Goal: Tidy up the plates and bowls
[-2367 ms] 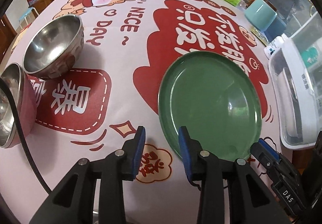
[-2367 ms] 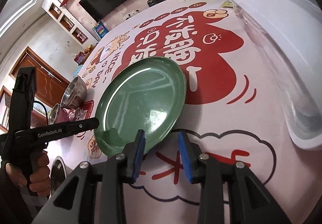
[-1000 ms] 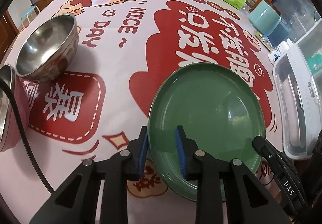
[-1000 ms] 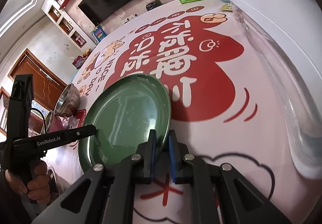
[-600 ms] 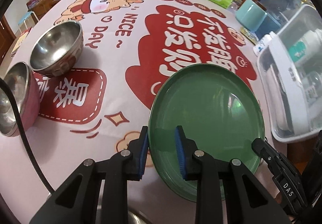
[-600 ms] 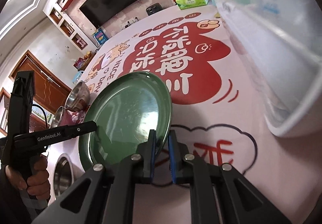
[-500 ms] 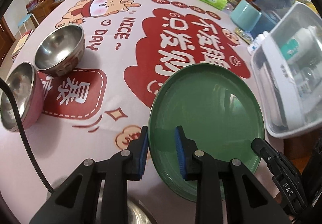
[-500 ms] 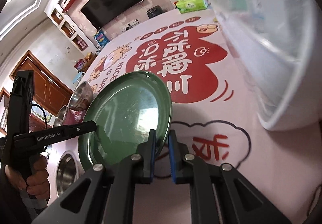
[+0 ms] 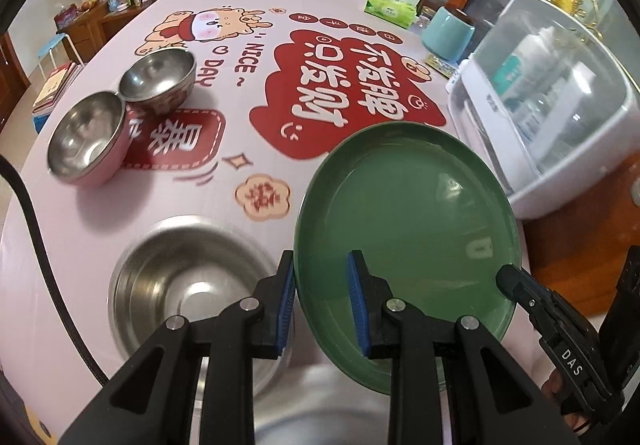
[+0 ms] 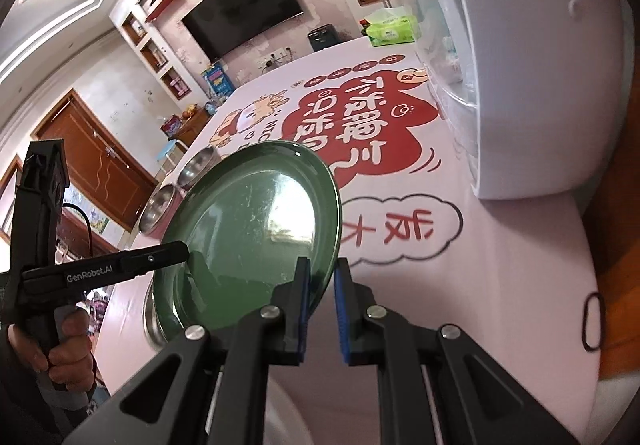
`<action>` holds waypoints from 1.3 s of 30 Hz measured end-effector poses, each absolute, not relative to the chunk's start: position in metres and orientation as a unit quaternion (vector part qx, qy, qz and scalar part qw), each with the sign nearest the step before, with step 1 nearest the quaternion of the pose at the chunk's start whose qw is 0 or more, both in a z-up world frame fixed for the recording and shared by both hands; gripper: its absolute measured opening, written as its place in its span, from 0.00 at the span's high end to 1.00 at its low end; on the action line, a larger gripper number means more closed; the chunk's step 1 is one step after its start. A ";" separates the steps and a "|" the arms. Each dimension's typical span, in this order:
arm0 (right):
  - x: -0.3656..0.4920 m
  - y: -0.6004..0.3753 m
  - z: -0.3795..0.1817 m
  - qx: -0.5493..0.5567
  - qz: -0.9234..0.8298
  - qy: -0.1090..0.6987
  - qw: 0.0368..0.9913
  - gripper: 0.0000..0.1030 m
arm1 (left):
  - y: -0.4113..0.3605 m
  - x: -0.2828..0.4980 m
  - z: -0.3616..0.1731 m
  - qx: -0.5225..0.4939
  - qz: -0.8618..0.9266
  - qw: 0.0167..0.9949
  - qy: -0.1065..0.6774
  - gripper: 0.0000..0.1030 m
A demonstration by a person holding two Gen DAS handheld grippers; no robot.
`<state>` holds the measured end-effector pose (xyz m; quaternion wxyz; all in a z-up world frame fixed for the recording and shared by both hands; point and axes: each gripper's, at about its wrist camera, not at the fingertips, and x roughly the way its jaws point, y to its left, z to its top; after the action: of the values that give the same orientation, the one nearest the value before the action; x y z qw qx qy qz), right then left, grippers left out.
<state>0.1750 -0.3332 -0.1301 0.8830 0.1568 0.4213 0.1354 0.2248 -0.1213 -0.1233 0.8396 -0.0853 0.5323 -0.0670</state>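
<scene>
A green plate (image 9: 408, 213) is lifted off the table, held by both grippers. My left gripper (image 9: 322, 297) is shut on its near left rim. My right gripper (image 10: 322, 287) is shut on its near right rim, and the plate (image 10: 256, 229) tilts in the right wrist view. The right gripper's finger shows at the plate's right edge in the left wrist view. A large steel bowl (image 9: 188, 285) sits below and left of the plate. A pink-sided steel bowl (image 9: 86, 137) and a plain steel bowl (image 9: 158, 77) stand together at the far left.
A white dish cabinet with a clear lid (image 9: 560, 105) stands at the table's right edge and fills the right of the right wrist view (image 10: 540, 65). A teal cup (image 9: 448, 33) and a green tissue pack (image 9: 390, 5) sit at the back. Another steel rim (image 9: 320, 405) lies beneath my left gripper.
Both grippers closed on the plate's rim, then lifted it and drew it back toward the near table edge. The large steel bowl has come into view below it.
</scene>
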 end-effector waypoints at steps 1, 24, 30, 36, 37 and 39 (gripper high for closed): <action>0.171 -0.333 -0.128 0.154 0.138 0.421 0.883 0.89 | -0.121 0.218 -0.122 -0.086 -0.067 0.840 0.531 0.77; 0.083 -0.315 -0.130 0.084 0.191 0.465 0.861 0.87 | -0.109 0.097 -0.124 -0.103 -0.043 0.837 0.536 0.77; 0.070 -0.300 -0.137 0.040 0.214 0.497 0.840 0.86 | -0.100 0.080 -0.137 -0.114 -0.030 0.826 0.551 0.77; 0.055 -0.278 -0.148 -0.017 0.244 0.520 0.819 0.85 | -0.085 0.065 -0.154 -0.134 -0.009 0.813 0.567 0.77; 0.053 -0.275 -0.149 -0.024 0.248 0.522 0.816 0.85 | -0.082 0.062 -0.157 -0.136 -0.004 0.810 0.570 0.77; 0.050 -0.268 -0.153 -0.037 0.254 0.528 0.809 0.84 | -0.077 0.055 -0.164 -0.139 0.004 0.804 0.577 0.77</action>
<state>0.0497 -0.2680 -0.1532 0.8093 -0.0369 0.5284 0.2540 0.0552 -0.0770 -0.1644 0.8045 -0.1392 0.5775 0.0045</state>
